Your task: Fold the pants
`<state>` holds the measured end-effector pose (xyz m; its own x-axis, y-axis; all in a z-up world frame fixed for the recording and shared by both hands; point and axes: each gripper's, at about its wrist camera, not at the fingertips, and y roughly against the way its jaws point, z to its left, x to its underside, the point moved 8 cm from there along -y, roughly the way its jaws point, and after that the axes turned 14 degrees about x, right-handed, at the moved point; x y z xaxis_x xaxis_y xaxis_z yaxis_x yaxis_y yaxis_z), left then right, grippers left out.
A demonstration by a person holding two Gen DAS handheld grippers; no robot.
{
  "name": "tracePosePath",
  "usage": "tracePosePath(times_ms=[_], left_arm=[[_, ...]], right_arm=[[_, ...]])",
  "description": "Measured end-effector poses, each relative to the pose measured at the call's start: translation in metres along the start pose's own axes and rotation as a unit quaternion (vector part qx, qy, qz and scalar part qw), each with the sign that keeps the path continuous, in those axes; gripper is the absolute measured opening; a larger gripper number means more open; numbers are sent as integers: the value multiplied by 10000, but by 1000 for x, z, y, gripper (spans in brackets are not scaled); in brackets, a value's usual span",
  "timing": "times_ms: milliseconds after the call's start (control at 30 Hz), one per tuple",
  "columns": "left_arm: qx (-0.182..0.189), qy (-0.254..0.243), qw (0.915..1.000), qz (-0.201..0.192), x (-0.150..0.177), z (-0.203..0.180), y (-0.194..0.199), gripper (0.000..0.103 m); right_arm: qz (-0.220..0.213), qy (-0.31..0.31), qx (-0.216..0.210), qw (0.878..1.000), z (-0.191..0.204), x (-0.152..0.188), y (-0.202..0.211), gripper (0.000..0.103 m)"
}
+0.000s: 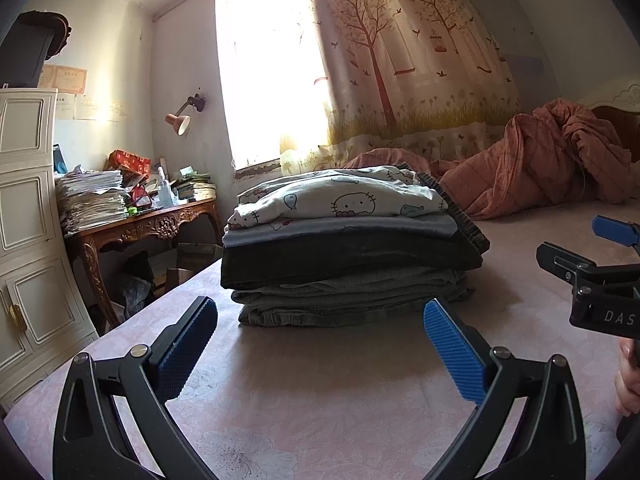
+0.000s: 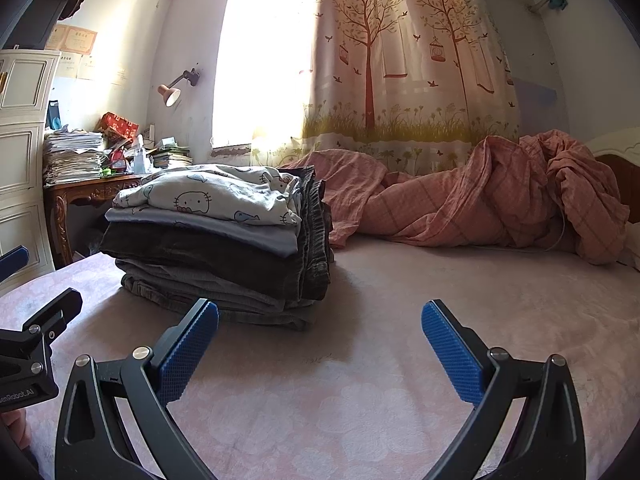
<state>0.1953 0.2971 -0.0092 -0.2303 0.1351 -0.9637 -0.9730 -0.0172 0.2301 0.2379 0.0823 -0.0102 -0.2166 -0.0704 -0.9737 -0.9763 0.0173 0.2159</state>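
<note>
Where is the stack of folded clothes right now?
The stack of folded clothes sits on the bed, straight ahead of the open left gripper, with the crumpled pink quilt behind it to the right.

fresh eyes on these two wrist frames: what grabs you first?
The stack of folded clothes in the middle of the pink bedsheet, topped by a white cartoon-cat print piece. Behind it, a blown-out sunlit window beside a tree-print curtain, and a rumpled pink quilt to the right. Both the left gripper and right gripper sit short of the stack, jaws open and empty.
</note>
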Motion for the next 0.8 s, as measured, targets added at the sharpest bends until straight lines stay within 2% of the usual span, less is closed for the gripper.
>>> tracePosePath(times_ms=[800], left_arm=[[-2, -31, 10000, -15, 1, -1, 0, 103]], right_arm=[[22, 55, -66, 10000, 5, 4, -2, 103]])
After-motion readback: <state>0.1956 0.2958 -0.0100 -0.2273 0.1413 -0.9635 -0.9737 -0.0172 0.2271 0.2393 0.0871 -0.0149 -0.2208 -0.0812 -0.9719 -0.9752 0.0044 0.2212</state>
